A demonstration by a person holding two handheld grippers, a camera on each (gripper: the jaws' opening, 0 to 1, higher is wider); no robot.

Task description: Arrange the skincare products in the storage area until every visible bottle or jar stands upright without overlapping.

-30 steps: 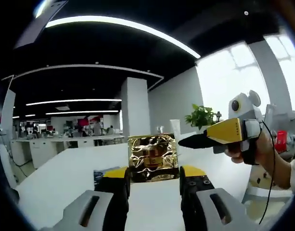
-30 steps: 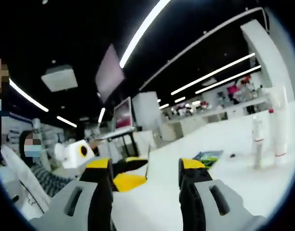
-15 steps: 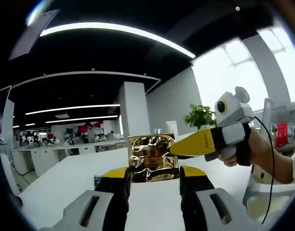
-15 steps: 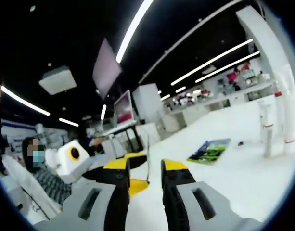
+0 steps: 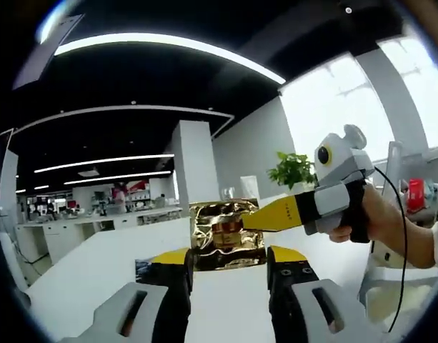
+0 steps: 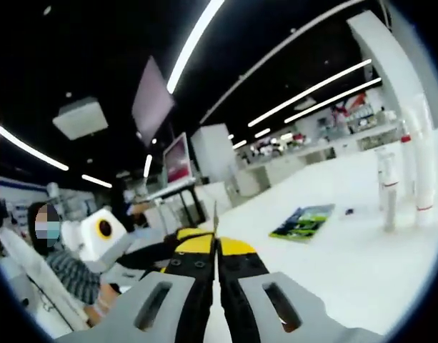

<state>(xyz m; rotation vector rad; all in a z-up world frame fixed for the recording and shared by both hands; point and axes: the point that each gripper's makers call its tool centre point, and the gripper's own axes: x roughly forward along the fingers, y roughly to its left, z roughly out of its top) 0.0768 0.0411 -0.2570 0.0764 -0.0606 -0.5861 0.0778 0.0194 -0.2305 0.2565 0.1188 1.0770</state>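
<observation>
Left gripper view looks along the left gripper [image 5: 228, 266], whose yellow-tipped jaws are clamped on the lower sides of a crinkled gold foil packet [image 5: 227, 234] held upright above the white table [image 5: 83, 271]. From the right of that view the right gripper [image 5: 249, 221] reaches in, held in a person's hand [image 5: 372, 221]; its yellow jaws are drawn together and their tip meets the packet's upper right edge. A flat printed leaflet [image 5: 148, 266] lies on the table just left of the left gripper's jaw, and a potted plant [image 5: 293, 170] stands far off beside the bright window. In the right gripper view the right gripper [image 6: 216, 246] has its jaws pressed together on a thin edge of the foil packet [image 6: 215, 218], seen end-on as a narrow sliver rising between the tips. The left gripper [image 6: 158, 243] shows at the near left, just behind those jaws, with a person [image 6: 58, 261] in a striped sleeve beyond it. On the table [image 6: 361, 264] to the right lies the leaflet [image 6: 302, 221], and at the far right stand two tall white tubes [image 6: 386, 193] with red bands, upright, close together and not overlapping.
</observation>
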